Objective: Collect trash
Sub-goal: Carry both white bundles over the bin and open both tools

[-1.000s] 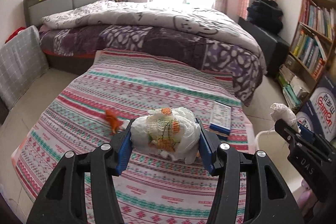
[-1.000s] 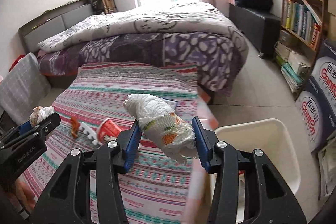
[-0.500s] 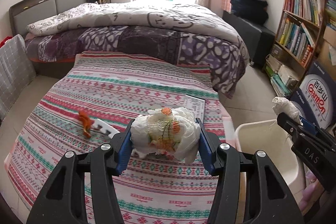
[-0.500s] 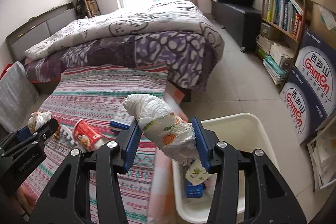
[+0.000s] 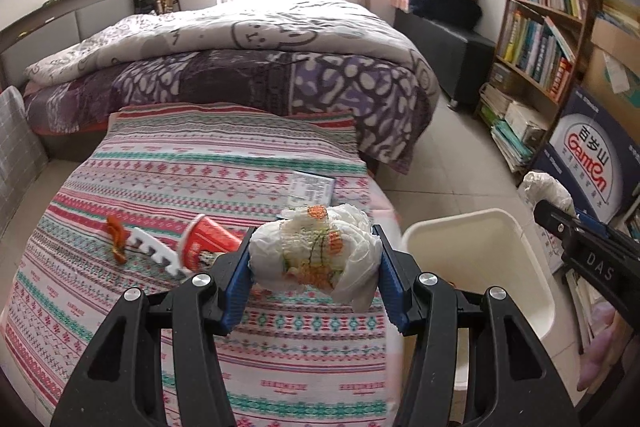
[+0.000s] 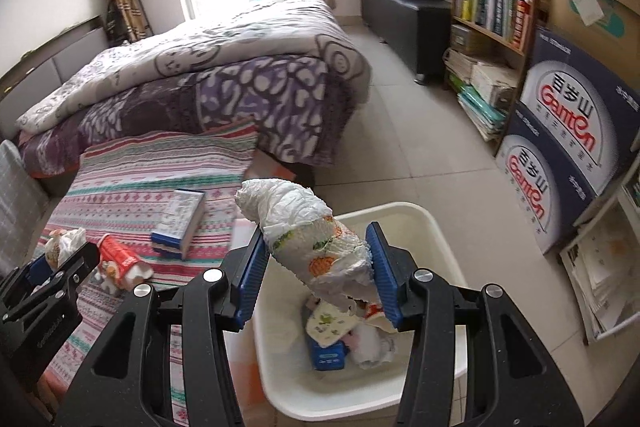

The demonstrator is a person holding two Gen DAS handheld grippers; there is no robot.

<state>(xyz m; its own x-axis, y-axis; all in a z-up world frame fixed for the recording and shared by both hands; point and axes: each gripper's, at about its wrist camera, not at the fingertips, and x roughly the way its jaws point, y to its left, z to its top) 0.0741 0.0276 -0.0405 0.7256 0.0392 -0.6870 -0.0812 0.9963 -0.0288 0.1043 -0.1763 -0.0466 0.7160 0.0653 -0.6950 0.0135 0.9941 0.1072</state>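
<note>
Gripping a rolled white nappy with orange and green print [image 5: 316, 251], the left gripper [image 5: 316, 269] has its blue pads pressed against both sides of the bundle, jaws partly closed around it. It hangs above the striped red, green and white patterned cloth [image 5: 192, 179] covering the low surface, just beside the near rim of the white plastic bin [image 5: 476, 223].

The right gripper [image 6: 318, 267] is likewise clamped on a second rolled white nappy with orange print [image 6: 316, 239], jaws partly closed, pads touching both flanks; the roll's plain end juts up and to the left beyond the fingertips. This bundle is held directly above the open bin, whose inside shows a blue packet [image 6: 328, 353], a small printed pad [image 6: 330, 321] and crumpled white material [image 6: 372, 345].

Remaining on the cloth: a red paper cup lying on its side [image 5: 204, 245], a white toothed plastic strip [image 5: 154, 253] touching it, an orange scrap [image 5: 116, 237] at the strip's far end, and a blue and white flat box [image 5: 312, 187] further back near the cloth's right edge.

A bed with a purple and white quilt [image 5: 248, 67] stands behind, and a bookshelf [image 5: 548, 23] lines the right wall
</note>
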